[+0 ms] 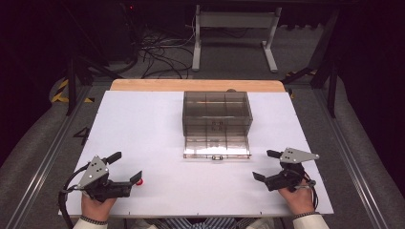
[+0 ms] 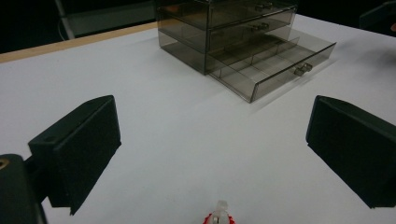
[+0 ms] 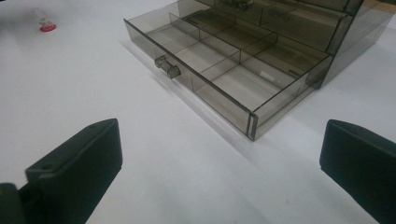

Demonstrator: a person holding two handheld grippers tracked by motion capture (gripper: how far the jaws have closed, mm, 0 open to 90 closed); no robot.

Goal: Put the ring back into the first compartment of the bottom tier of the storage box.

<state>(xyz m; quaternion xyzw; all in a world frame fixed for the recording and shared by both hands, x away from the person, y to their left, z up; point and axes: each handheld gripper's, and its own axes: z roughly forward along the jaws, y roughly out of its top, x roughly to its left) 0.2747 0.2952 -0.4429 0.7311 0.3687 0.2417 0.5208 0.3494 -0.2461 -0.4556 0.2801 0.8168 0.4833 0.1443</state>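
Note:
A smoky clear drawer cabinet (image 1: pixel 217 113) stands mid-table toward the back, its bottom drawer (image 1: pixel 217 147) pulled out toward me; the drawer's compartments (image 3: pixel 219 51) look empty. A small red-and-white object (image 1: pixel 139 182) lies on the white table by my left gripper (image 1: pixel 126 167), which rests open at the near left. In the left gripper view that object (image 2: pixel 218 215) sits low between the wide-apart jaws. My right gripper (image 1: pixel 266 165) rests open at the near right, pointing at the drawer's front corner (image 3: pixel 252 126). Nothing is held.
The white tabletop (image 1: pixel 143 129) has a wooden strip (image 1: pixel 196 85) along its far edge. Beyond it stand a grey desk frame (image 1: pixel 234 38) and cables (image 1: pixel 162 57) on the floor. Metal rails (image 1: pixel 43 162) flank the table.

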